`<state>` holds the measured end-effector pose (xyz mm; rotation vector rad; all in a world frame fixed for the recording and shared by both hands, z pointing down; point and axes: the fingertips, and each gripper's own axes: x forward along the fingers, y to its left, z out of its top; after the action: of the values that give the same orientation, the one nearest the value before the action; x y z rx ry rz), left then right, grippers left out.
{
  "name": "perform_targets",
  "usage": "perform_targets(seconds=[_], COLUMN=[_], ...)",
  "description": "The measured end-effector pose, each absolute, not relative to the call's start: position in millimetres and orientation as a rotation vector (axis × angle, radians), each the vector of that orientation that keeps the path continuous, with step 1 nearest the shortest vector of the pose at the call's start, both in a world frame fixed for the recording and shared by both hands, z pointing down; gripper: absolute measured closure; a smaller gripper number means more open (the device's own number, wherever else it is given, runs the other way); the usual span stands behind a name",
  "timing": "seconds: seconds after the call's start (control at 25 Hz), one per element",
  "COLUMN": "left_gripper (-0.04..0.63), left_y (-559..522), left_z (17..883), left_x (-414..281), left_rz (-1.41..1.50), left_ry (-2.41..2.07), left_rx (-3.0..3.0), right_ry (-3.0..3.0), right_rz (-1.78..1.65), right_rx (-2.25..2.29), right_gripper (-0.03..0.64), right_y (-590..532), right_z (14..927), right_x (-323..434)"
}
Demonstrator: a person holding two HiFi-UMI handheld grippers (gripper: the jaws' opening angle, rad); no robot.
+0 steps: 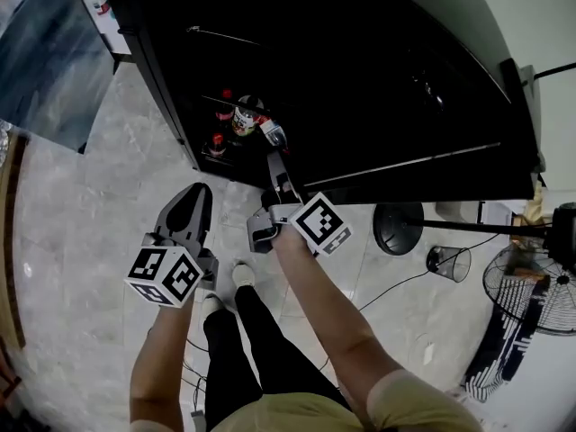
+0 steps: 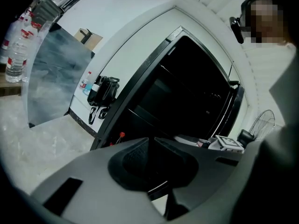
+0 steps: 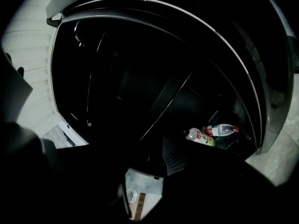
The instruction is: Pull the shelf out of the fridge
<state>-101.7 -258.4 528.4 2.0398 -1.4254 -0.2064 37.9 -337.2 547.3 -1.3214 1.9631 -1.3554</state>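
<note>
the right gripper (image 1: pixel 275 165) was pictured inside the open fridge (image 1: pixel 360 79), low beside the bottles (image 1: pixel 241 120), judged to be lined up on the shelf (image 3: pixel 166 107), which was seen seated within. the left gripper (image 1: pixel 198 194) was held outside over the floor (image 1: pixel 81 241), its jaws pressed together on nothing, apparently to leave the opening free. the right jaws were swallowed by the dark interior: only one ribbed pad (image 3: pixel 180 160) was made out, and a grip on the shelf could not be confirmed.

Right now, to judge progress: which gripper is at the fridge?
The right gripper, tips at the open fridge beside the bottles; the left gripper hangs back over the floor.
</note>
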Motion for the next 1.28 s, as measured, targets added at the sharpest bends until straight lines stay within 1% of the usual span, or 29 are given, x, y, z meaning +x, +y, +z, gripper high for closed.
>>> perform_targets(seconds=[0.72,0.8,0.96,1.28], left_gripper=[0.573,0.563,0.541,0.521], left_y=[-315.6,-317.1,-320.8,-318.3], left_z=[545.8,547.3,545.9,548.8], left_x=[-105.8,-107.8,-112.9,-118.6], left_rz=[-0.180,-0.165,-0.182,-0.236], left_ry=[-1.475,-1.477,-1.491,-1.478], left_rx=[2.077,2.080,2.065,2.012], right_ry=[1.787,1.801,1.765,1.681], right_rz=[-1.283,-1.262,-1.255,-1.256], right_rx=[-1.415,-1.449,-1.520,-1.519], right_gripper=[0.451,0.451,0.497,0.526], right_y=[-415.8,-420.0,-424.8,-425.2], right_z=[557.7,558.2,562.7,562.1], right_x=[67.3,70.8,76.9,80.1])
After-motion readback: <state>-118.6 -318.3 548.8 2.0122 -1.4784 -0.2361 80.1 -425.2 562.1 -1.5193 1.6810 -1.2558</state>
